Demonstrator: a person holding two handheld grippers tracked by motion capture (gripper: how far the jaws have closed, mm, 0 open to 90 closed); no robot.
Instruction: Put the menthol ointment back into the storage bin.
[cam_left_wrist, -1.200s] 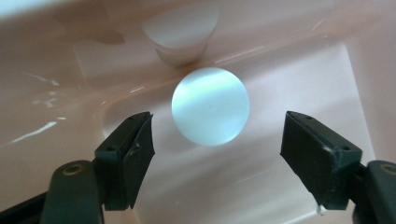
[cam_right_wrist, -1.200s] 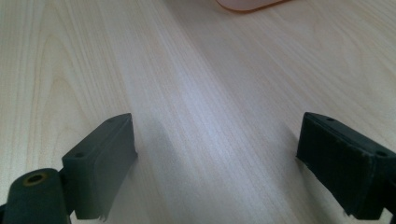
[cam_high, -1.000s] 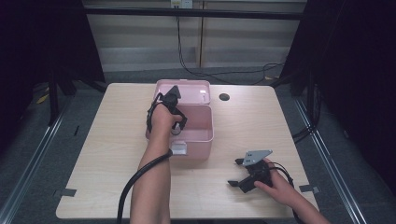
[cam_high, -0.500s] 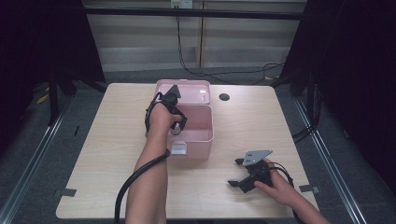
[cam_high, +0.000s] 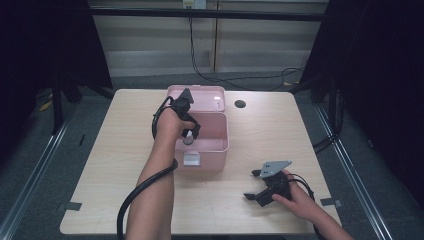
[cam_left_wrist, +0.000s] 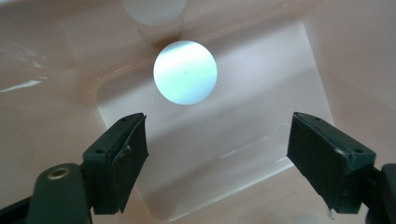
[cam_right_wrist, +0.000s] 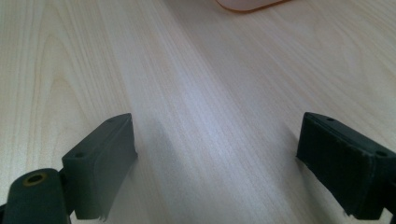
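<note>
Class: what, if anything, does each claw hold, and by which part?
Nothing. The left claw has just opened inside the pink box, above a white bottle; the right claw is open.

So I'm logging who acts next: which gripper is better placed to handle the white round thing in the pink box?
The left gripper: it hangs inside the pink box, jaws just opened wide, over the white round thing. The right gripper rests open on the table, away from it.

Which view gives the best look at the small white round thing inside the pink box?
The left gripper view: the white round thing lies on the pink box floor, ahead of the open left tongs. In the high view the hand hides most of it. The right gripper view shows a corner of the box.
</note>
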